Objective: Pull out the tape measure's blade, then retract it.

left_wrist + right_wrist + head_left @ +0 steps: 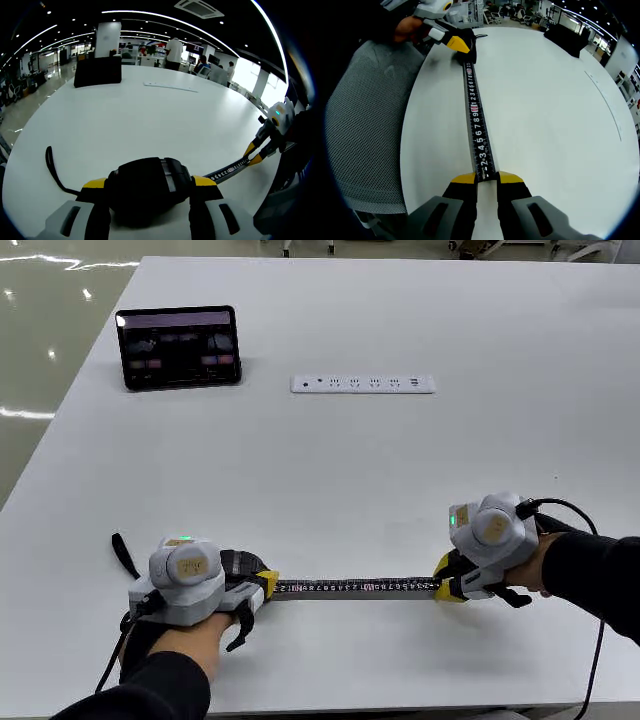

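Note:
The black tape measure case [147,187] sits on the white table, clamped between the yellow-tipped jaws of my left gripper [150,186], which is shut on it; in the head view that left gripper [252,582] is at the near left with the case [243,567]. A numbered blade [355,587] runs out of the case to the right. My right gripper [486,178] is shut on the blade's end [482,162]; it appears at the near right as the right gripper [447,587]. The blade [474,100] lies flat and straight along the table.
A dark tablet [178,346] stands propped at the far left of the white table [330,470], and a white power strip [362,384] lies beyond the middle. The case's black wrist strap [124,554] trails left. The table's near edge is just below both hands.

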Motion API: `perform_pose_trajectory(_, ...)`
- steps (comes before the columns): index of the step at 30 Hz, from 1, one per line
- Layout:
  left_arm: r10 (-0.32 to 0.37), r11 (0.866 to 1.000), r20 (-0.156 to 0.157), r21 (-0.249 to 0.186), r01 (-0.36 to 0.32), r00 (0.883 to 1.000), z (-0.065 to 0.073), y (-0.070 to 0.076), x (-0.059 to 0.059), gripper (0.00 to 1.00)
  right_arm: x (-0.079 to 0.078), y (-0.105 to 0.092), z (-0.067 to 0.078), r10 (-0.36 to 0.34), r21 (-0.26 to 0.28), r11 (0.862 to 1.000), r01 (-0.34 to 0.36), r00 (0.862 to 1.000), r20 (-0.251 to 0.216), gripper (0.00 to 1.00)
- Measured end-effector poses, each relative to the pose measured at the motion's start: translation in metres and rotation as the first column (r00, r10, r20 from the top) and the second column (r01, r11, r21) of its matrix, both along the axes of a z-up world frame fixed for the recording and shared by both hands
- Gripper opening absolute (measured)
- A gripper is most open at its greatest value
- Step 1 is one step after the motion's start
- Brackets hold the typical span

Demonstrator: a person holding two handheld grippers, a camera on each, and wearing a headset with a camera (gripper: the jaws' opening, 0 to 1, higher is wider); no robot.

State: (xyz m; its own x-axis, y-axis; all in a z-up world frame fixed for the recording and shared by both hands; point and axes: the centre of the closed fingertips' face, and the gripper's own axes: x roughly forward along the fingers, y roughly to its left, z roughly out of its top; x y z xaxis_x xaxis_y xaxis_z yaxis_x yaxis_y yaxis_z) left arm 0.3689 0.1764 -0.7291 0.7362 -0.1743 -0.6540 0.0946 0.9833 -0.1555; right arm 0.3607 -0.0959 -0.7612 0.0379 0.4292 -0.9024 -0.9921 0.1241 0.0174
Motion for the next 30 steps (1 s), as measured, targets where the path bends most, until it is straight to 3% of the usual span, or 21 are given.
perform_pose_trajectory(12, -0.003, 1.0, -0.004, -0.007, 0.003, 1.0, 0.0, -0.001, -0.001, 0.59, 0.001, 0.005, 0.0, -0.035, -0.004, 0.999, 0.035, 0.999, -0.001, 0.1)
perform_pose_trajectory(30, -0.005, 1.0, -0.006, -0.01, 0.005, 1.0, 0.0, 0.0, 0.0, 0.59, 0.001, 0.012, 0.001, -0.023, 0.001, 1.0, 0.023, 1.0, 0.0, 0.11)
